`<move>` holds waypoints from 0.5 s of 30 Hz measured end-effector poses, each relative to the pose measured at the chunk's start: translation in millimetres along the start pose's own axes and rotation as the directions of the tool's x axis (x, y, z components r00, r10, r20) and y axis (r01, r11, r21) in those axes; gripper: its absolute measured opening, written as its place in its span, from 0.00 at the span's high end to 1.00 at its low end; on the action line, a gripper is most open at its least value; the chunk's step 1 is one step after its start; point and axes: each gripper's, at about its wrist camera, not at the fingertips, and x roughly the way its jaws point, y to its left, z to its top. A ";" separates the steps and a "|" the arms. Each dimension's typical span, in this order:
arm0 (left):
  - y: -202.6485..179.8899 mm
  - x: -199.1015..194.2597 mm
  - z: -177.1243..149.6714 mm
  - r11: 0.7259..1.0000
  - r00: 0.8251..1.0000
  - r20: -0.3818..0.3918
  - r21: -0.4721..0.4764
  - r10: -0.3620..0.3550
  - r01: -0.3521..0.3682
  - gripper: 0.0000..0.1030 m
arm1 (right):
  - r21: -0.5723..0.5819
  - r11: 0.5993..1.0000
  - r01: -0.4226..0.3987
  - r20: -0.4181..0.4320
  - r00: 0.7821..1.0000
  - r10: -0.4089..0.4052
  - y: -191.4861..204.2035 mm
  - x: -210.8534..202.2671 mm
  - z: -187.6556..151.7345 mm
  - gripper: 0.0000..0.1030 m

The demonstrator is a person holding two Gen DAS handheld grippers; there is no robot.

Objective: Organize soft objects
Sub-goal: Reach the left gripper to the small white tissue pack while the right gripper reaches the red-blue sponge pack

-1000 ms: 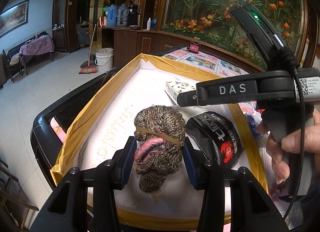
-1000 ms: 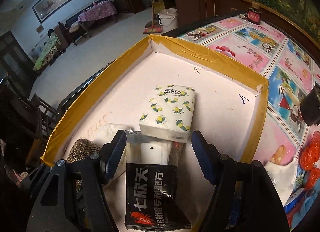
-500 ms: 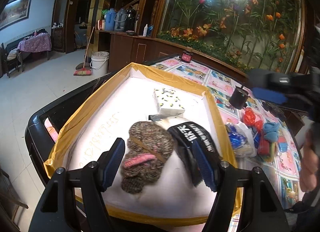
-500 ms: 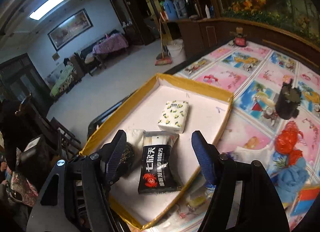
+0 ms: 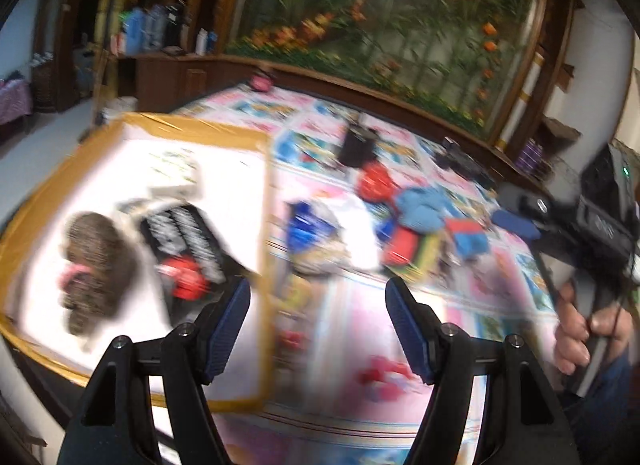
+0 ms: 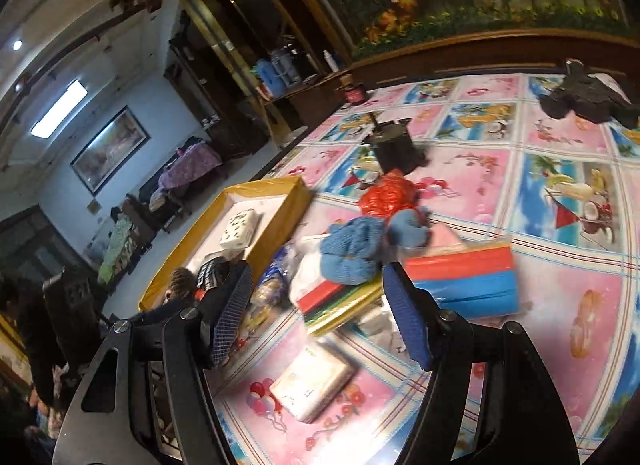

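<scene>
Spreading across both views, the desk (image 6: 552, 169) wears a glossy cloth of pink and blue picture squares. At its left end sits the tray (image 6: 298, 201), a shallow white box with yellow-taped walls. The left wrist view is badly smeared, but inside the tray it shows the brown knitted bundle (image 5: 94, 261) with a pink patch at the near left, and the black packet (image 5: 186, 241) with white lettering and a red mark just beside it. Farther back in the tray lies the patterned tissue pack (image 6: 239, 229).

Outside the tray, near its right wall, a loose pile lies on the cloth: the blue knitted piece (image 6: 352, 251) rests on top of a flat stack of coloured sheets (image 6: 344, 297), a red and blue folded bag (image 6: 468, 277) lies just to the right of it, and a crumpled red plastic bag (image 6: 386, 195) sits behind. A clear-wrapped white pack (image 6: 314, 383) lies nearer the camera, apart from the pile. A black pot (image 6: 394, 147) stands farther back.

The left hand-held gripper (image 5: 318, 329) hovers over the tray's right edge with its jaws spread wide and nothing between them. The right hand-held gripper (image 6: 316, 313) hangs above the pile, likewise spread wide and empty, the blue knitted piece framed between its pads but untouched.
</scene>
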 end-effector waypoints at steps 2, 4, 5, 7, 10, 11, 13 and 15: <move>-20.2 10.7 -5.0 0.998 0.996 -0.061 0.016 -0.065 0.067 0.32 | 0.037 0.998 0.044 0.021 0.999 -0.045 -9.3 -7.0 2.0 0.33; -41.0 21.6 -10.7 0.993 0.989 -0.112 0.055 -0.101 0.108 0.32 | 0.060 0.994 0.092 0.031 0.995 -0.094 -17.6 -11.3 5.3 0.33; -52.1 27.7 -14.1 0.989 0.984 -0.141 0.081 -0.111 0.123 0.32 | 0.066 0.992 0.107 0.034 0.993 -0.110 -23.0 -12.4 7.9 0.33; -73.7 41.4 -20.4 0.981 0.974 -0.202 0.144 -0.098 0.129 0.32 | 0.096 0.981 0.168 0.045 0.984 -0.172 -37.6 -16.5 12.7 0.33; -97.1 57.8 -27.7 0.967 0.965 -0.256 0.228 -0.057 0.117 0.32 | 0.125 0.962 0.242 0.049 0.967 -0.249 -58.5 -17.0 16.0 0.34; -104.4 65.7 -29.3 0.960 0.959 -0.281 0.258 -0.030 0.105 0.31 | 0.127 0.955 0.269 0.040 0.960 -0.276 -65.8 -13.1 17.4 0.34; -114.1 78.6 -33.1 0.948 0.953 -0.302 0.311 0.028 0.070 0.31 | 0.122 0.945 0.304 0.018 0.951 -0.309 -77.8 -1.6 20.2 0.34; -119.4 83.0 -31.7 0.938 0.951 -0.301 0.345 0.069 0.041 0.31 | 0.109 0.946 0.307 -0.025 0.952 -0.306 -87.7 19.3 21.4 0.34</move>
